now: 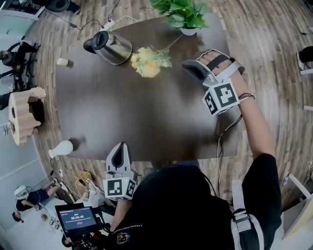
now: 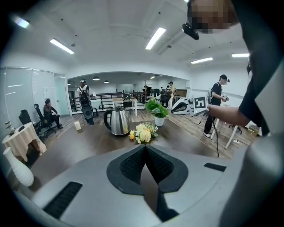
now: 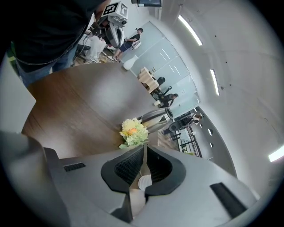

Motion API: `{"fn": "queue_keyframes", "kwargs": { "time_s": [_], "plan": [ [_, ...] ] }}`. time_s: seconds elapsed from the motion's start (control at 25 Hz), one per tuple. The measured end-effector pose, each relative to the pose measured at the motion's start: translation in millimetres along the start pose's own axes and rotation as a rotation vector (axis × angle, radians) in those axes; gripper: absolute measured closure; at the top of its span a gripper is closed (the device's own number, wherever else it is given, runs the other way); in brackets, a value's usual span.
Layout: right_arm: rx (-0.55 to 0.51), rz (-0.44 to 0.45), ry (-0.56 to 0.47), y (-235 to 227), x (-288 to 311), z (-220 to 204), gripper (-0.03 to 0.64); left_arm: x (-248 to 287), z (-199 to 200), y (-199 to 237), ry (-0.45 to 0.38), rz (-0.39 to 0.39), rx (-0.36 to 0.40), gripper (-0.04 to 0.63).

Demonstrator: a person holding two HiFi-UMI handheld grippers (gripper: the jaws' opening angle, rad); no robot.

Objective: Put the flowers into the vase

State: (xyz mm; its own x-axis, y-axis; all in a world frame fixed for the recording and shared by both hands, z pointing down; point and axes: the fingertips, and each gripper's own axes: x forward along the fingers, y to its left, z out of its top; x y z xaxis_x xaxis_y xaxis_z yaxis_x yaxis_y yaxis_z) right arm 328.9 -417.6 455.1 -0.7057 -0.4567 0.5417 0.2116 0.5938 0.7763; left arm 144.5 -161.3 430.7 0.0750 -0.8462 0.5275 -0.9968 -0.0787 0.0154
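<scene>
1. Dark wooden desk [image 1: 98, 112]: carries a steel kettle [image 1: 112, 47] and a potted plant [image 1: 183, 14].
2. Flowers [image 1: 146, 62]: lying just beside the kettle.
3. White vase [image 1: 61, 149]: near-left corner, well apart from the flowers.
4. Left tool [image 1: 121, 145]: pressed together, empty, at the near edge.
5. Right tool [image 1: 190, 66]: pressed together, empty, near the flowers.

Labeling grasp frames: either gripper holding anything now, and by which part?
Nothing held. Left gripper and right gripper are both shut and empty; the flowers lie on the table.
</scene>
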Motion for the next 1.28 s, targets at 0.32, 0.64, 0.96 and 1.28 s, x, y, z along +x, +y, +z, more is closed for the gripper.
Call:
{"fn": "queue_keyframes", "kwargs": {
  "time_s": [0.32, 0.64, 0.96, 1.28],
  "plan": [
    [0.022, 0.036, 0.006, -1, 45, -29, 0.581, 42, -1, 14, 0.045, -0.015, -0.012, 0.589],
    [0.014, 0.108, 0.025, 15, 102, -49, 0.489, 75, -15, 36, 0.104, -0.021, -0.051, 0.589],
    [-0.018, 0.147, 0.033, 16, 123, -63, 0.488, 94, -17, 41, 0.154, -0.037, -0.053, 0.589],
    [-0.044, 0.203, 0.044, 35, 175, -79, 0.472, 118, -40, 52, 0.218, -0.039, -0.103, 0.589]
  ]
}}
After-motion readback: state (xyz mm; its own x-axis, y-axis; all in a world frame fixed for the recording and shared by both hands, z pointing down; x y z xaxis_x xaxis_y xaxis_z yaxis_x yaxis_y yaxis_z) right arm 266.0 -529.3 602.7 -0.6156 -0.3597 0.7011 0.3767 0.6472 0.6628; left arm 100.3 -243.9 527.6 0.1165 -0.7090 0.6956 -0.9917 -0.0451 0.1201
